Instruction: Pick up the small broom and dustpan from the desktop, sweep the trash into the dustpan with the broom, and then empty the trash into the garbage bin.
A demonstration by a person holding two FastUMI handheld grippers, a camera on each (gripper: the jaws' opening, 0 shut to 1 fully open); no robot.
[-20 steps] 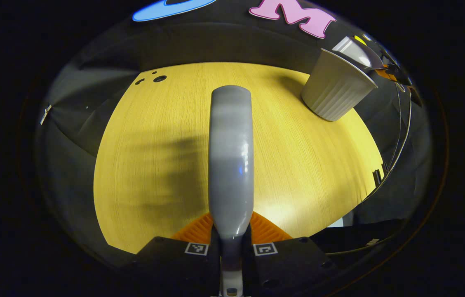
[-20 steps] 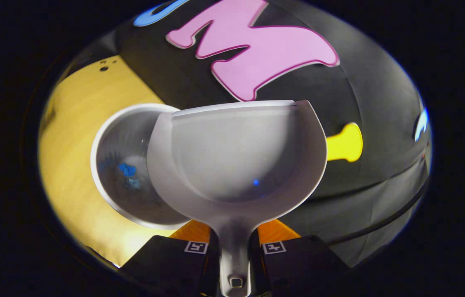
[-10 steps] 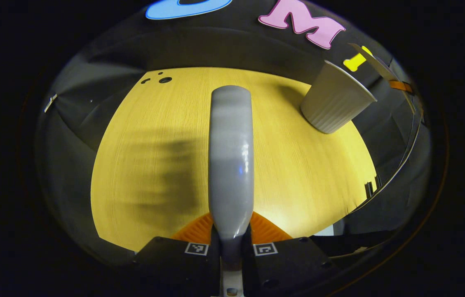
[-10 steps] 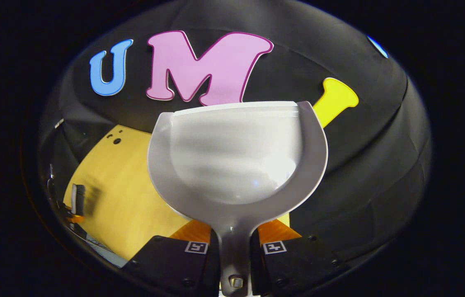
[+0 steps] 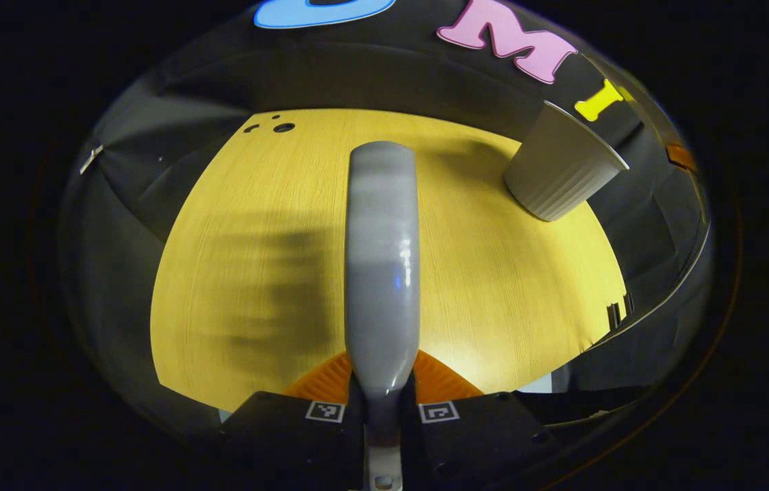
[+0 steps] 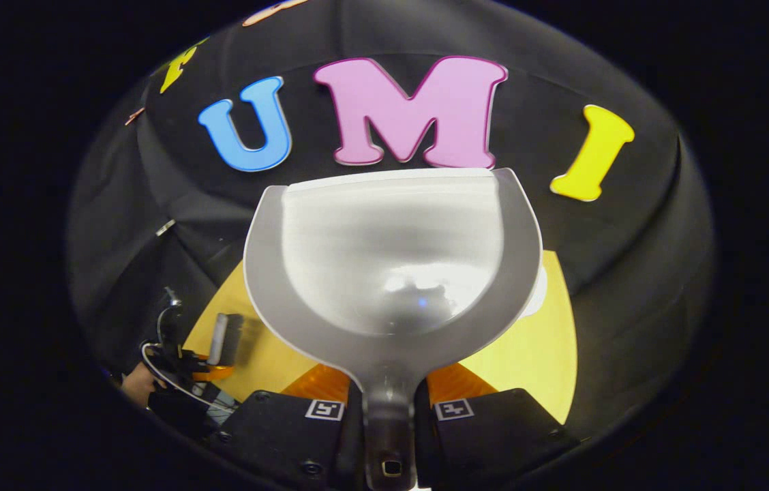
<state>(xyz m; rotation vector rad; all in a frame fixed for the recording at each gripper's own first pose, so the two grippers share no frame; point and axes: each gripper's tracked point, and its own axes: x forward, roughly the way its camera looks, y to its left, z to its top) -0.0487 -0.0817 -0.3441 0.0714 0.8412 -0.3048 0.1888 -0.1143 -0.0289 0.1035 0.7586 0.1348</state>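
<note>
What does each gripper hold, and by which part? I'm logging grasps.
The left tongs grip the broom at the base of its handle. The right tongs grip the dustpan by its handle, just below the pan.

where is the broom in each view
Left gripper view: the broom runs up the centre from the left claw, above the desktop.
Right gripper view: the broom is small at lower left, past the left edge of the dustpan.
Shared landmark: the yellow wooden desktop.
</note>
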